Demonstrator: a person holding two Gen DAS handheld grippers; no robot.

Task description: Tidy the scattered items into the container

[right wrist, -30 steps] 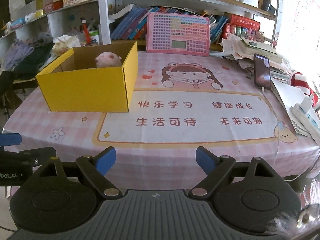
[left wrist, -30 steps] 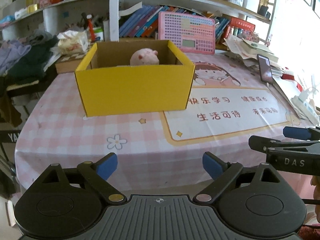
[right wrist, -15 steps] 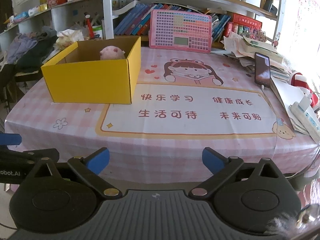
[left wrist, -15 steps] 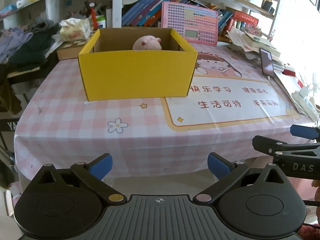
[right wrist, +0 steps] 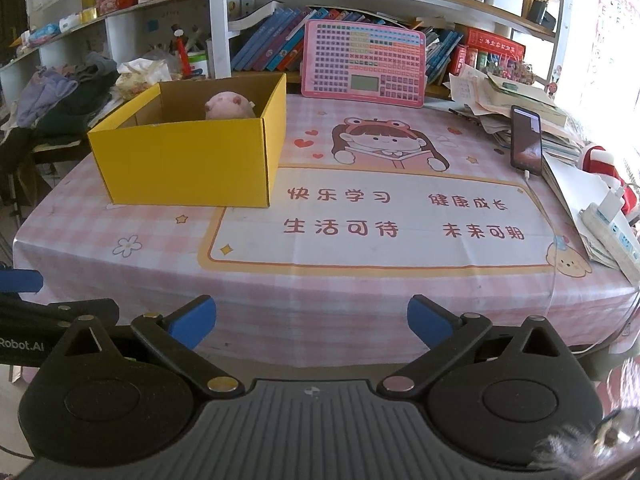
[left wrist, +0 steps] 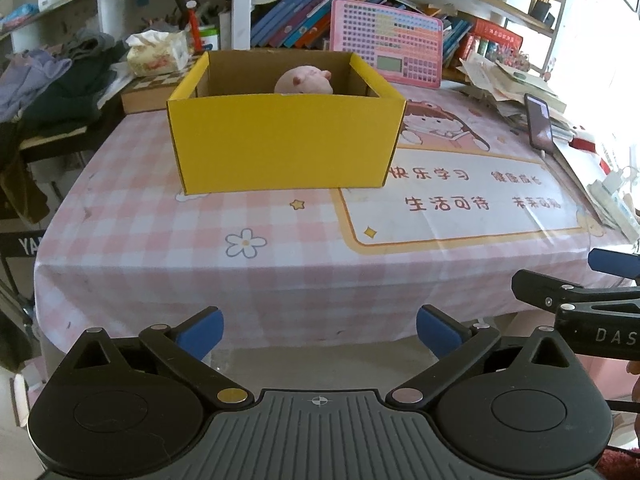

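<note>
A yellow cardboard box stands on the pink checked tablecloth; it also shows in the right wrist view. A pink plush toy lies inside it, its top showing above the rim, also seen in the right wrist view. My left gripper is open and empty, held off the table's near edge. My right gripper is open and empty, also off the near edge; its side shows in the left wrist view.
A pink calculator board leans against the bookshelf at the back. A phone stands propped at the right beside stacked papers and a power strip. Clothes and a tissue pack lie at the left.
Both grippers have pulled back from the table and risen a little; the table edge now shows lower and farther. Both stay open and empty.
</note>
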